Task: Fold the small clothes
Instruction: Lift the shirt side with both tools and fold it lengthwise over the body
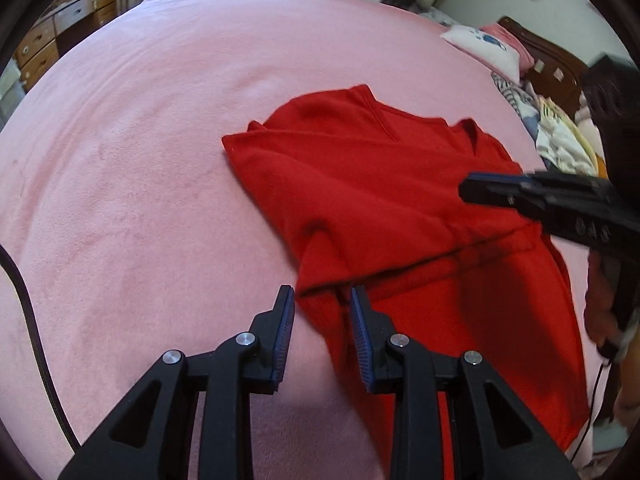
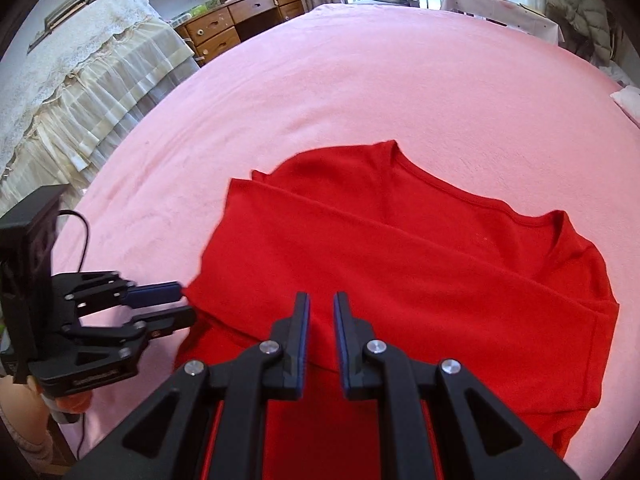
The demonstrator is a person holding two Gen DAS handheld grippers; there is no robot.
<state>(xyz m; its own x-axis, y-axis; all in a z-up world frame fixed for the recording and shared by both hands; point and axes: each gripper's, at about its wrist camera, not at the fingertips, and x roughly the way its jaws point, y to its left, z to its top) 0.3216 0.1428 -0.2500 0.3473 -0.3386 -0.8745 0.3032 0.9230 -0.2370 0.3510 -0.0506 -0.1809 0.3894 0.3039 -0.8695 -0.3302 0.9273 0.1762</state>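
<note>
1. my left hand-held gripper (image 1: 322,300) hovers at the near left folded edge, jaws narrowly apart, holding nothing.
2. the red top (image 2: 400,264) lies partly folded on the pink bed (image 2: 360,80); soft, light, floppy, best pinched at hem corners.
3. my right hand-held gripper (image 2: 321,306) hangs above it, narrow, empty.

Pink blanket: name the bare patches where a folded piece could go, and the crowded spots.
The pink blanket is bare beyond the red garment, toward the wooden drawers and window, and left of the garment beside the black cable. It is crowded on the right: a pillow and a heap of clothes line that edge.
</note>
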